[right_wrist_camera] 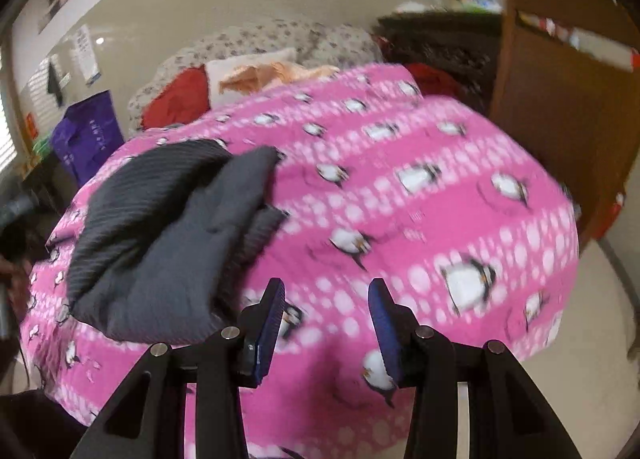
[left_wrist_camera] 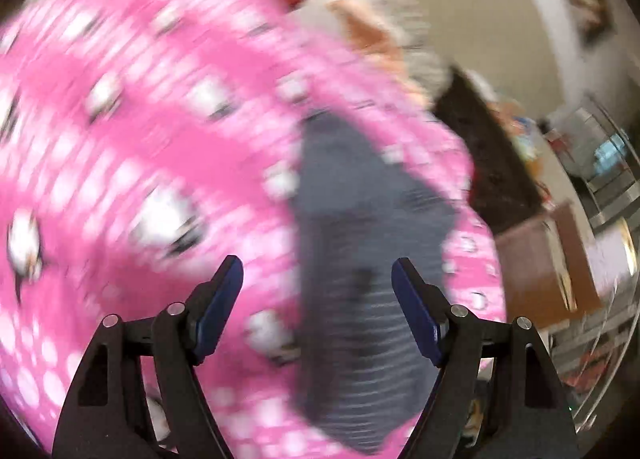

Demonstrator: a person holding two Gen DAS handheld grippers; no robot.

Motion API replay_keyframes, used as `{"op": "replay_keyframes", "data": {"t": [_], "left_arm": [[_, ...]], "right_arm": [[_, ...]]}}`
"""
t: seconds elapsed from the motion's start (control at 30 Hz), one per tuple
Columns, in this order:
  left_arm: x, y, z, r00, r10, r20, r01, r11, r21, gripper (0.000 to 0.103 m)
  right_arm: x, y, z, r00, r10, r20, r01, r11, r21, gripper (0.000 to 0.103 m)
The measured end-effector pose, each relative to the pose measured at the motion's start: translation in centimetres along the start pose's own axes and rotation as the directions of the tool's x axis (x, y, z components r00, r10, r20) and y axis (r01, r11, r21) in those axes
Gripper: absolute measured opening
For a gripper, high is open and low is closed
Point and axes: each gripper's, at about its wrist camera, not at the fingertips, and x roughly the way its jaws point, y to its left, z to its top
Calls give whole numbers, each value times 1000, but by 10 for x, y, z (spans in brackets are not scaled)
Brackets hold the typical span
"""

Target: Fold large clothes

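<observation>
A dark grey ribbed garment (right_wrist_camera: 168,235) lies bunched on a pink penguin-print blanket (right_wrist_camera: 420,219) that covers the work surface. In the left wrist view the garment (left_wrist_camera: 360,259) is blurred and stretches away straight ahead over the blanket (left_wrist_camera: 140,139). My left gripper (left_wrist_camera: 318,273) is open and empty just above the garment's near end. My right gripper (right_wrist_camera: 326,293) is open and empty above the blanket, just right of the garment's near edge.
Red (right_wrist_camera: 176,99) and peach (right_wrist_camera: 272,75) clothes and a white pillow (right_wrist_camera: 248,63) lie on a floral-covered sofa (right_wrist_camera: 280,35) behind. A purple bag (right_wrist_camera: 86,135) stands at the left, a brown wooden cabinet (right_wrist_camera: 560,119) at the right.
</observation>
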Motion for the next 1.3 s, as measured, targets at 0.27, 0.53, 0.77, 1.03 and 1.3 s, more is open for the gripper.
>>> {"op": "replay_keyframes", "data": {"t": [0.27,0.53,0.77,1.03,1.3], "left_arm": [[11,21,-21,945,-326,4,325,941,-91,77],[18,-80,-57,820,-524,-232,566,805,181,77],[34,-107,-98,734,-548,-402,661,711,239,77],[45,-105,-103,733,-508,-453,657,703,273,77],[36,-104,-109,750,-444,-490,630,705,326,77]], "right_arm": [[-3,49,13,1000,18,1,-18,993,-116,41],[-7,60,17,1000,17,-2,-17,989,-150,41],[-10,52,29,1000,19,16,-17,992,-122,41],[9,105,76,891,453,31,-439,877,-194,27],[116,155,66,785,429,-446,-577,768,-278,10]]}}
